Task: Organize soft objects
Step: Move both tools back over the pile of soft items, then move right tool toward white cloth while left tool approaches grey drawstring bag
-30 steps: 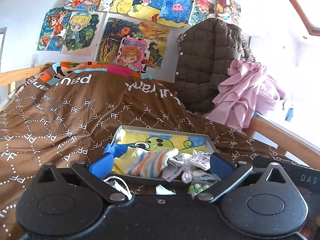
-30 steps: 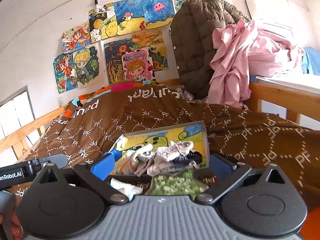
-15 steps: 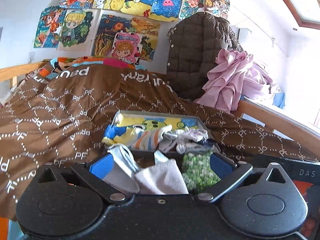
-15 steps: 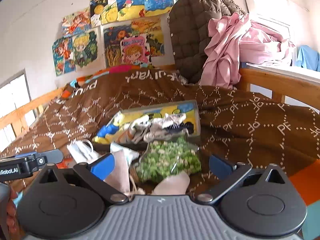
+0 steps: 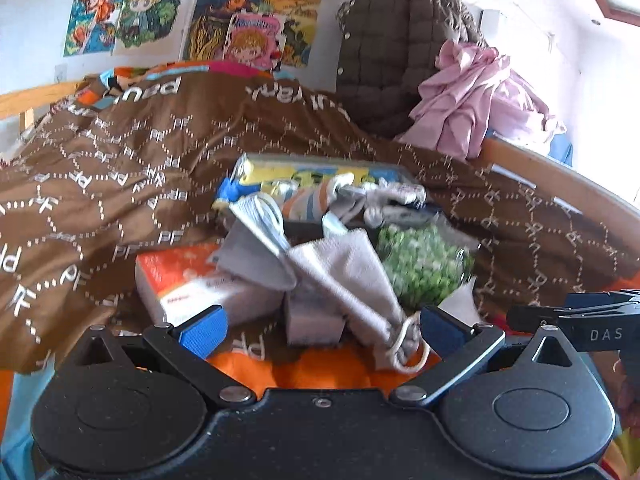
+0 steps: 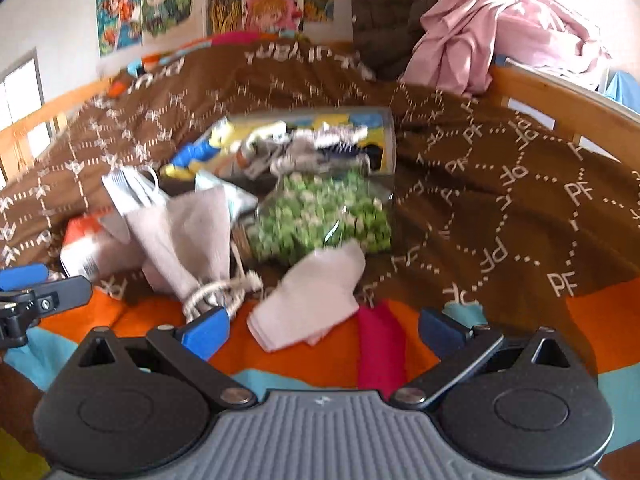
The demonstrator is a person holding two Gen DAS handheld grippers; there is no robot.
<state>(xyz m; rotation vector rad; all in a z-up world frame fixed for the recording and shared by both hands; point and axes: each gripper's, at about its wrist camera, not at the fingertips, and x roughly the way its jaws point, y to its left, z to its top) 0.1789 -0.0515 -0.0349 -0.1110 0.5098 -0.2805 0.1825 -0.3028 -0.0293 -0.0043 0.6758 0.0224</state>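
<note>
Both views are smeared by motion blur. The left gripper [image 5: 320, 326] has its blue pads spread wide, holding nothing. Just ahead of its left pad sits an orange-and-white tissue pack [image 5: 188, 280], its label unreadable. Ahead of centre a grey drawstring pouch [image 5: 340, 276] slumps over a pale block that is mostly hidden, its cord lying close to the right pad. Ahead-right is a green-patterned bag [image 5: 424, 264], and beyond it the cartoon-printed box [image 5: 320, 172] stuffed with socks too blurred to separate.

The right gripper [image 6: 322, 326] is likewise spread and empty; a folded white cloth [image 6: 312, 300] lies between its pads, not touching them.
</note>
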